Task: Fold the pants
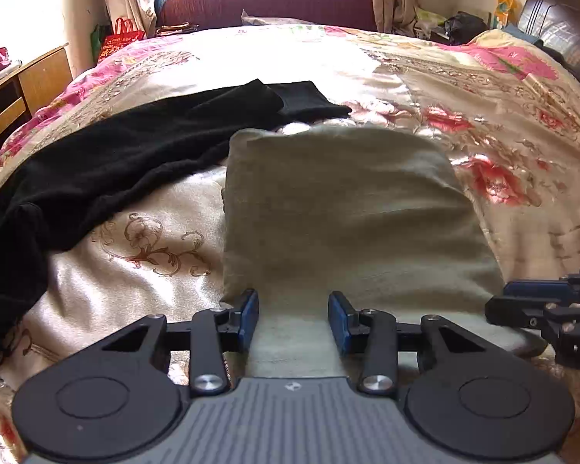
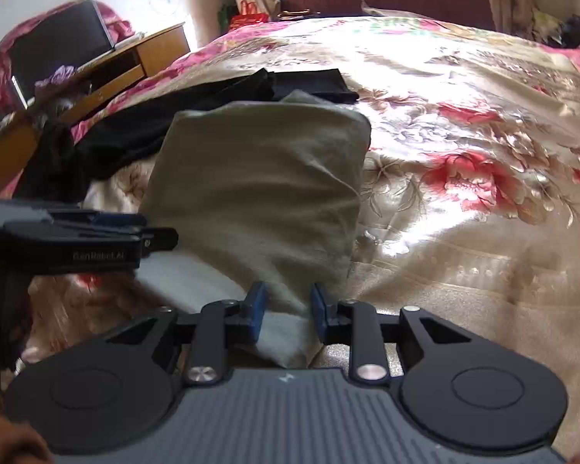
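On the floral satin bedspread (image 1: 502, 123), cream with pink and red blooms: folded olive-grey cloth pants (image 1: 344, 208), lying as a thick rectangular bundle, near edge toward both cameras. Left of that bundle, touching its far left corner: long black knit garment (image 1: 108, 162), spread out and rumpled, running off toward the bedspread's left edge. At the bundle's near edge, toward its left side: left gripper (image 1: 293, 321), blue pads parted to a moderate gap, pale cloth between them, neither pad visibly pressing it. At the bundle's near right corner: right gripper (image 2: 284, 315), blue fingers (image 2: 256, 315) set fairly narrow, astride the cloth corner; whether pinching or merely flanking, cannot tell. Seen from the right wrist, left gripper reaching in sideways at the bundle's left edge. Beyond the bundle, past the bedspread's far end: maroon upholstered bench (image 1: 270, 0) under a window. Left of the bundle, off the bedspread: wooden bedside cabinet (image 2: 143, 58).
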Demonstrator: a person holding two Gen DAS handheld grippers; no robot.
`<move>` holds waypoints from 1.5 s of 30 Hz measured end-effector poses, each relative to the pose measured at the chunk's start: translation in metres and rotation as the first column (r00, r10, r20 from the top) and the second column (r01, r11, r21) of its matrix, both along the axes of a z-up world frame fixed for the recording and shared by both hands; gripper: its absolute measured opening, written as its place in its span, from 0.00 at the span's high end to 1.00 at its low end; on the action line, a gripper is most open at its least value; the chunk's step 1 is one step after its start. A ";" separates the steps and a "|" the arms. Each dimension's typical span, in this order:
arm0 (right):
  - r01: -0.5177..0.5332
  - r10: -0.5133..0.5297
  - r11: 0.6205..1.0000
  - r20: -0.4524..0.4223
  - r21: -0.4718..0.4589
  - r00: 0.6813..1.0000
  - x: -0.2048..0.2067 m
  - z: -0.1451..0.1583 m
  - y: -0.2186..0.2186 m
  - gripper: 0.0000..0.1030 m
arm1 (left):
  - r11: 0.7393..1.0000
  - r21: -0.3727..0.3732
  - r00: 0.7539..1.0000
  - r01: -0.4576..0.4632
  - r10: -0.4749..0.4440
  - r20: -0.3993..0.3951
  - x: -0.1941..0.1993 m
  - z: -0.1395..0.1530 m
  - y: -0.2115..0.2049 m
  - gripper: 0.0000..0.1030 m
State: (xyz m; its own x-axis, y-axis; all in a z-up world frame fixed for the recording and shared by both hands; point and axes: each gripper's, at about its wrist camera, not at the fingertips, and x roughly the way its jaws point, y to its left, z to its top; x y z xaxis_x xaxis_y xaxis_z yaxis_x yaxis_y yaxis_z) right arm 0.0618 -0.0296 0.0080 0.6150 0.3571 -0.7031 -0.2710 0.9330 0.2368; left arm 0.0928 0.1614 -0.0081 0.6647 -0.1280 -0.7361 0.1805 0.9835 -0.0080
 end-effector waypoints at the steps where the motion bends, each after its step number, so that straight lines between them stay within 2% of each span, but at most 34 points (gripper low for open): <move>1: 0.013 -0.013 1.000 0.002 0.017 1.000 -0.002 0.007 -0.005 0.73 | 1.000 -0.005 1.000 -0.007 0.007 0.005 -0.005 0.005 0.001 0.46; 4: 0.018 -0.020 0.999 0.048 0.048 0.999 -0.021 0.025 -0.012 0.71 | 0.996 -0.070 0.999 -0.046 0.045 -0.011 -0.021 0.013 0.004 0.44; 7: 0.027 -0.030 0.992 0.022 0.124 0.999 -0.040 0.027 -0.015 0.70 | 0.991 -0.117 0.998 -0.071 0.070 -0.010 -0.039 0.016 0.000 0.39; 17: 0.058 -0.056 0.988 -0.017 0.143 0.998 -0.071 0.014 -0.009 0.70 | 0.992 -0.040 0.993 -0.118 0.119 0.020 -0.081 0.013 -0.020 0.12; 21: 0.103 -0.098 0.981 -0.037 0.165 0.994 -0.073 0.011 -0.018 0.68 | 0.991 -0.021 0.991 -0.133 0.133 0.011 -0.086 0.007 -0.022 0.06; 26: 0.112 -0.106 0.981 -0.050 0.156 0.993 -0.075 0.004 -0.019 0.68 | 0.990 0.030 0.990 -0.136 0.135 0.043 -0.090 0.007 -0.029 0.00; 36: 0.112 -0.105 0.980 -0.051 0.163 0.993 -0.077 0.002 -0.020 0.68 | 0.984 0.126 0.991 -0.124 0.118 0.059 -0.092 0.006 -0.042 0.00; 45: 0.108 -0.101 0.981 -0.053 0.159 0.994 -0.077 0.000 -0.019 0.68 | 0.987 0.096 0.991 -0.127 0.123 0.050 -0.092 0.005 -0.038 0.00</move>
State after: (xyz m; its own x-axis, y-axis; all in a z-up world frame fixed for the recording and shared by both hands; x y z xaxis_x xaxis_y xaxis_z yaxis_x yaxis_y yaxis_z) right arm -0.0156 -0.0484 0.0078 0.6245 0.4035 -0.6688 -0.1601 0.9042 0.3961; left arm 0.0004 0.1230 -0.0029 0.7026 0.0298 -0.7110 0.0542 0.9940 0.0953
